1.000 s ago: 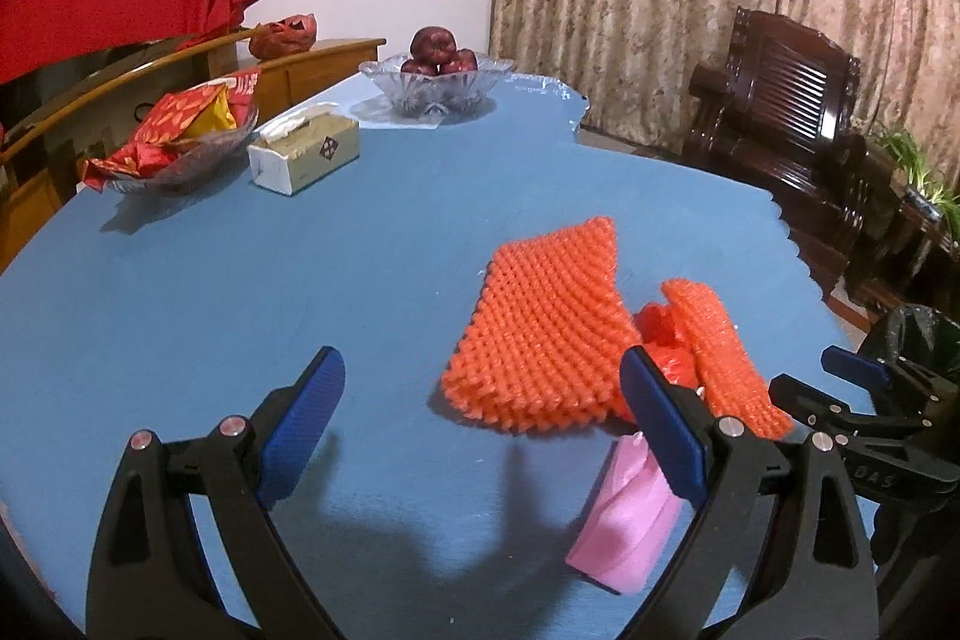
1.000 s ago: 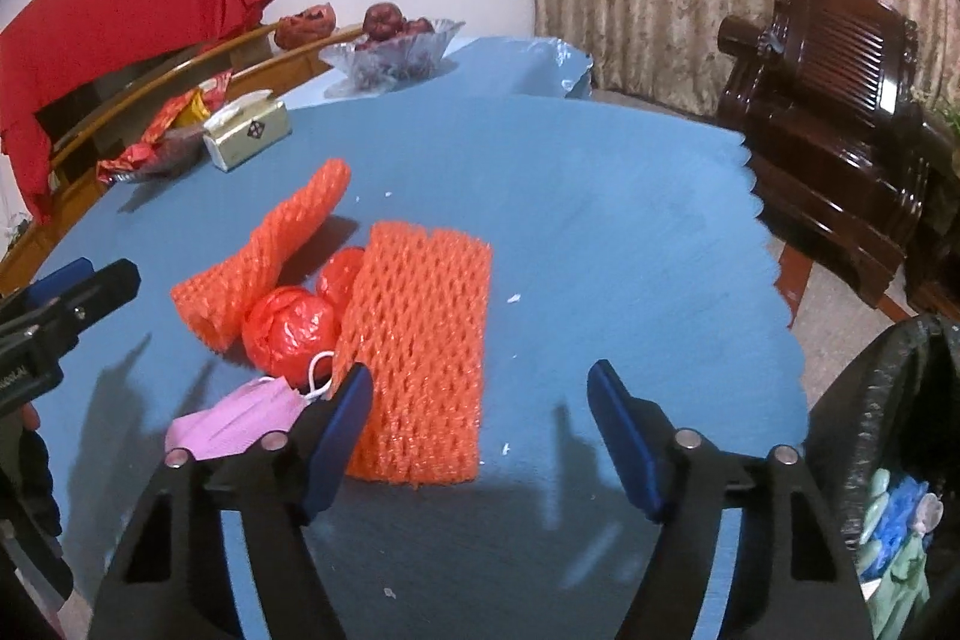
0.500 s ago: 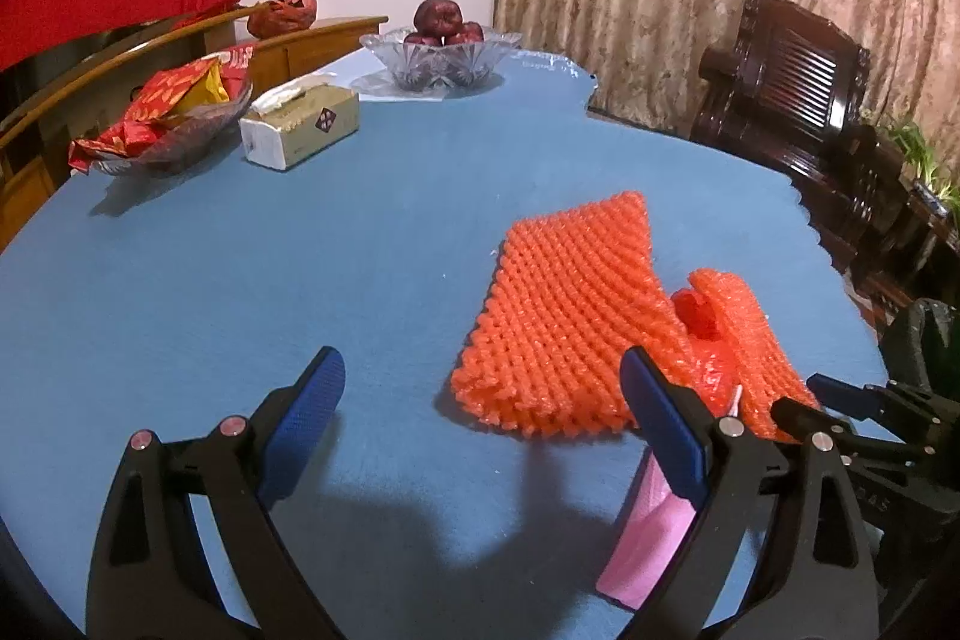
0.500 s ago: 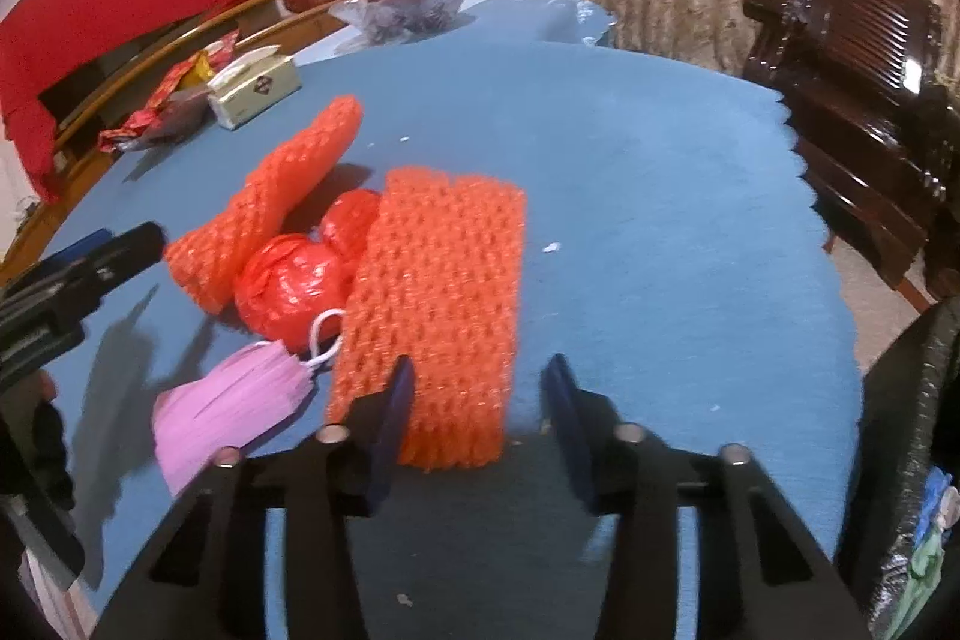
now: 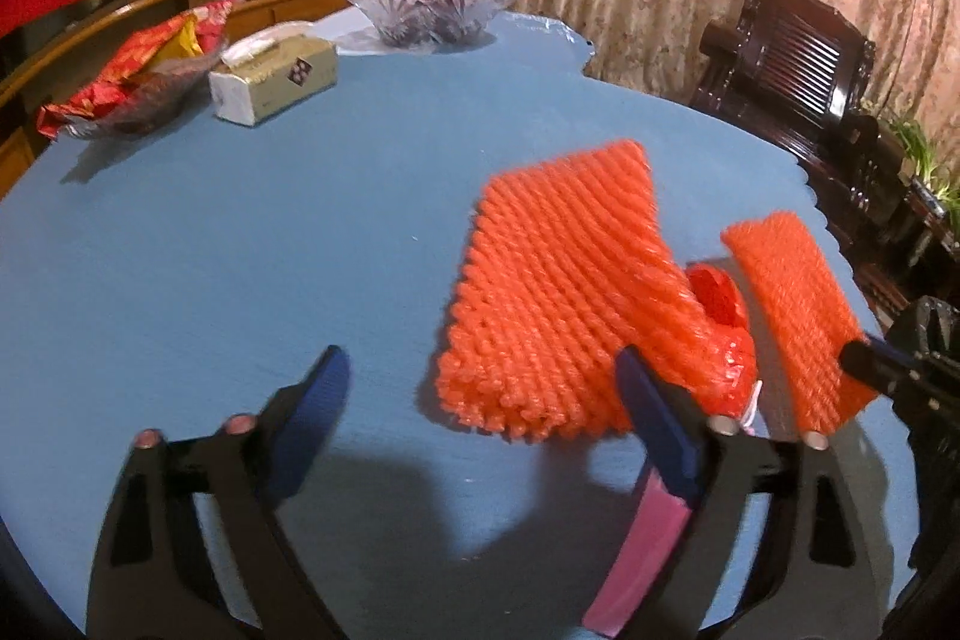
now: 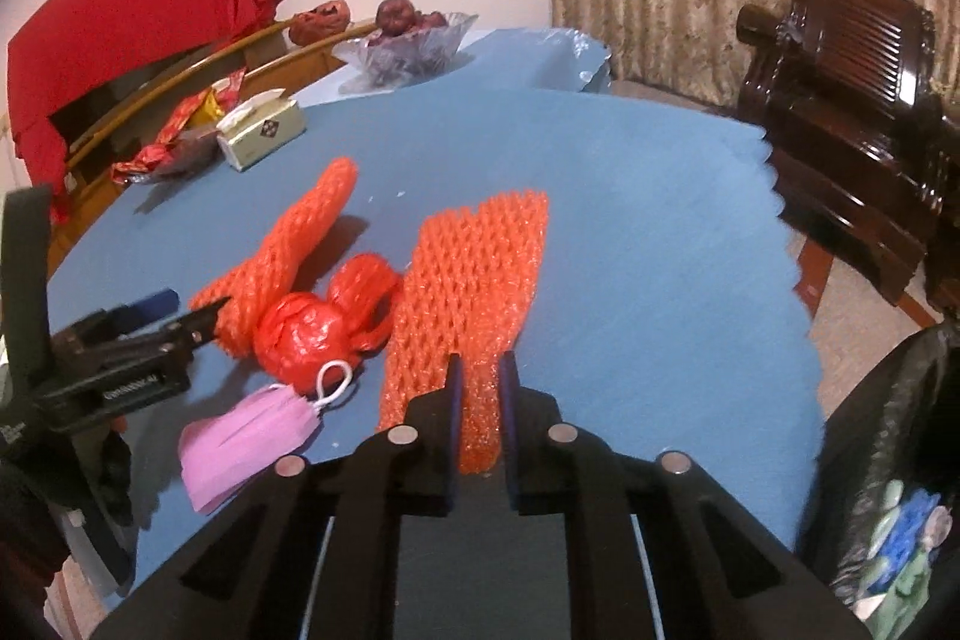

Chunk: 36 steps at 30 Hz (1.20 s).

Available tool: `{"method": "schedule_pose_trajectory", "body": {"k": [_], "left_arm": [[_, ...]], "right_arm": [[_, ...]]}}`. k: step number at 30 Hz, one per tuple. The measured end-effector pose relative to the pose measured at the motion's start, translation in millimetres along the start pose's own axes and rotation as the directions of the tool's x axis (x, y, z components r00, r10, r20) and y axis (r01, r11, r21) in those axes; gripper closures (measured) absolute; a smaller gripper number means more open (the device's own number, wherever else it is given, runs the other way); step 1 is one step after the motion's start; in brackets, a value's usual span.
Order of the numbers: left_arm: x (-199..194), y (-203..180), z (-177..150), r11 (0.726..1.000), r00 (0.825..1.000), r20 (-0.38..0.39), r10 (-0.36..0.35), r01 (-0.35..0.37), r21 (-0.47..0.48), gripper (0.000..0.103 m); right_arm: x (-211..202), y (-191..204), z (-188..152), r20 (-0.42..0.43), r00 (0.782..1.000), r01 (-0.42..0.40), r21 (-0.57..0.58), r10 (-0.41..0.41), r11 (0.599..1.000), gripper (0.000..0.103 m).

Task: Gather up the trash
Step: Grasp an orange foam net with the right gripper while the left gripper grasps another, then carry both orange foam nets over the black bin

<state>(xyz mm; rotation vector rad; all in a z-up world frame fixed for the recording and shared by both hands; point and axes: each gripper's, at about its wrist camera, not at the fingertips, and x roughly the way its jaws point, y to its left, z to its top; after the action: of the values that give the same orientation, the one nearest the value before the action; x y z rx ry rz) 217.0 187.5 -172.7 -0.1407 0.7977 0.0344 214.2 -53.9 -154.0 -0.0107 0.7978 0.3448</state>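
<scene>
Trash lies on the blue table (image 6: 630, 196): two orange foam nets, a crumpled red plastic bag (image 6: 312, 328) and a pink face mask (image 6: 246, 442). My right gripper (image 6: 478, 388) is shut on the near end of the flat orange foam net (image 6: 480, 268). In the left wrist view that net is the narrower piece (image 5: 798, 316) at the right, with the right gripper's tip touching it. My left gripper (image 5: 486, 400) is open and empty, just in front of the wide foam net (image 5: 558, 304). The red bag (image 5: 720, 328) and the mask (image 5: 642, 538) lie behind its right finger.
A black trash bag (image 6: 888, 460) holding some trash hangs at the table's right edge. At the far side stand a tissue box (image 5: 276, 76), a glass bowl of fruit (image 5: 432, 10) and a dish of red snack packets (image 5: 138, 82). A dark wooden chair (image 6: 852, 100) stands at the right.
My right gripper has moved forward and closed on the near end of the flat foam net. My left gripper has edged closer to the wide net and stays open.
</scene>
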Motion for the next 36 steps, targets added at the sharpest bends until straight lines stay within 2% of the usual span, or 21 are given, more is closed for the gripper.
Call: {"method": "schedule_pose_trajectory", "body": {"k": [3, 4, 5, 6, 7, 8, 23, 36], "left_arm": [[5.4, -0.8, -1.5, 0.999, 0.999, -0.03, -0.029, 0.029, -0.019, 0.05], [7.2, -1.5, -2.1, 0.999, 0.998, -0.039, -0.043, 0.042, -0.021, 0.064], [7.9, -2.1, -2.5, 0.999, 0.998, -0.041, -0.044, 0.043, -0.019, 0.072], [6.8, -3.1, -2.9, 0.999, 0.999, -0.035, -0.041, 0.04, -0.015, 0.076], [4.8, -3.8, -2.5, 0.999, 0.999, -0.028, -0.04, 0.039, -0.012, 0.087], [3.2, -3.4, -1.7, 0.999, 0.999, -0.024, -0.043, 0.043, -0.012, 0.09], [-61.3, -11.8, 18.3, 1.0, 0.992, 0.126, -0.018, 0.021, -0.019, 0.092], [-116.9, -45.8, 32.2, 0.997, 0.971, 0.226, -0.078, 0.075, 0.022, 0.092]], "right_arm": [[-2.7, -4.3, 3.3, 0.006, 1.0, 0.009, 0.0, -0.009, 1.0, 0.092], [-3.2, -5.6, 3.9, 0.006, 1.0, 0.012, 0.0, -0.012, 1.0, 0.092], [-3.5, -6.3, 4.1, 0.005, 1.0, 0.013, 0.0, -0.013, 1.0, 0.092], [-4.2, -6.4, 3.0, 0.005, 1.0, 0.013, 0.0, -0.013, 1.0, 0.092], [-4.9, -6.7, 3.0, 0.005, 1.0, 0.015, -0.002, -0.015, 1.0, 0.092], [-5.8, -6.4, 2.9, 0.005, 1.0, 0.016, -0.004, -0.016, 1.0, 0.092], [-41.6, -2.4, 19.0, 0.085, 0.996, -0.004, -0.01, 0.005, 1.0, 0.092], [-84.2, -9.9, 33.3, 0.162, 0.987, -0.007, -0.01, 0.008, 1.0, 0.092]]}}
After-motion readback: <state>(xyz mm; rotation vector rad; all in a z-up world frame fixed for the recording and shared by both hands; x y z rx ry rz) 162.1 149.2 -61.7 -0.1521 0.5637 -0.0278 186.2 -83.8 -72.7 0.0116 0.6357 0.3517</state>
